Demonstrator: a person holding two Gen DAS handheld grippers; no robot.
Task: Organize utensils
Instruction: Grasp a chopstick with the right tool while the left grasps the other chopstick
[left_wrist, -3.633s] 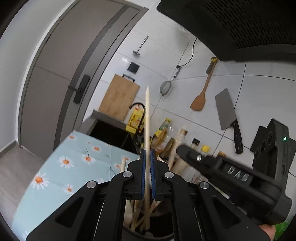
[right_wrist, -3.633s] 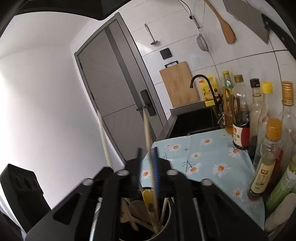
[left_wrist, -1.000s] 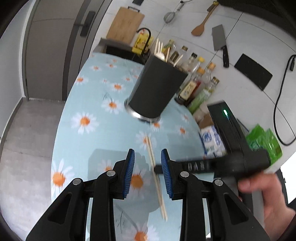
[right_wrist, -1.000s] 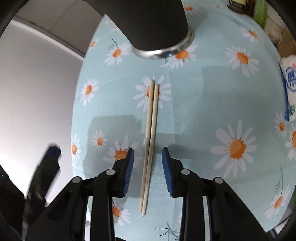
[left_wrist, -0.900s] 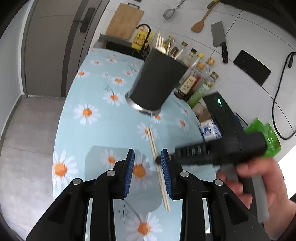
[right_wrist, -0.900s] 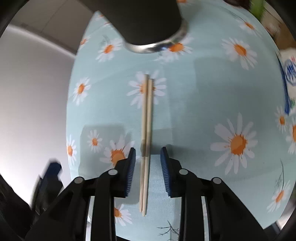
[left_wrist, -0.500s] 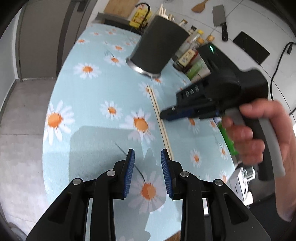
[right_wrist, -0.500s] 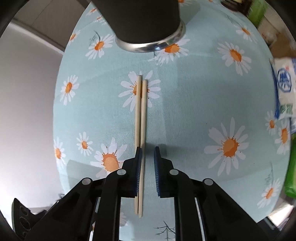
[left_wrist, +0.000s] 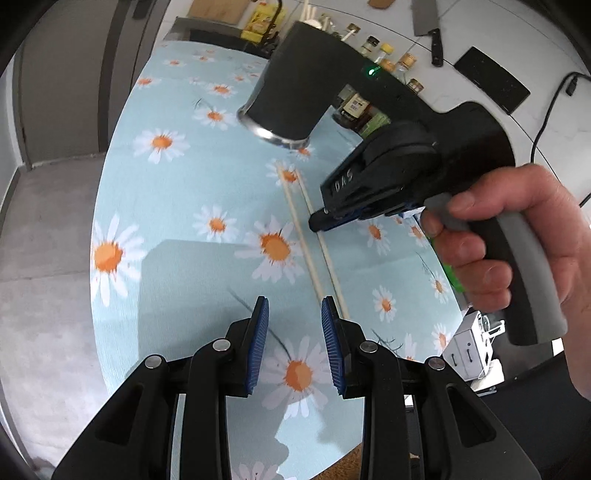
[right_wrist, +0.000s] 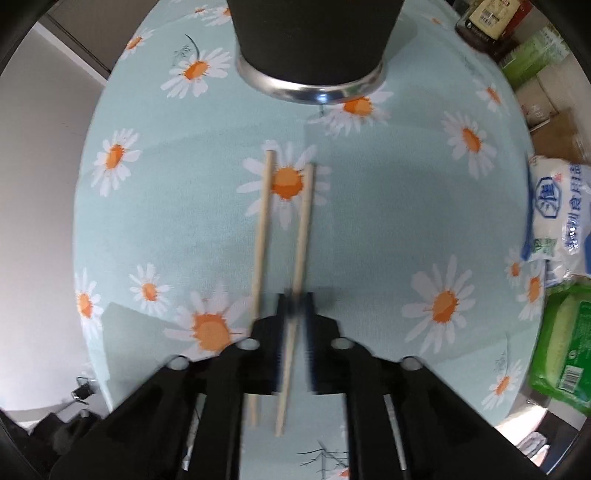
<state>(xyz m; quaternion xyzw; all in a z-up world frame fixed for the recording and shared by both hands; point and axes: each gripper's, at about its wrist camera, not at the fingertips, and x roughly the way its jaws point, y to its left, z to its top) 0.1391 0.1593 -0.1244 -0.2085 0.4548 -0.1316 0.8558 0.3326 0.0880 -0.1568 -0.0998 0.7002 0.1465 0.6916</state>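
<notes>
Two chopsticks (right_wrist: 263, 225) lie on the tabletop (right_wrist: 388, 229) just before the holder (right_wrist: 310, 48), not yet stowed. The right hand-held gripper (right_wrist: 295, 306) pinches one chopstick; the left hand-held gripper (left_wrist: 294, 328) hangs partly open, empty.

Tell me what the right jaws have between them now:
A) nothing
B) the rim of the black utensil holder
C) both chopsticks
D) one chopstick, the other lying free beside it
D: in the right wrist view the right gripper is shut on one chopstick, while the other chopstick lies apart on the daisy tablecloth.
</notes>
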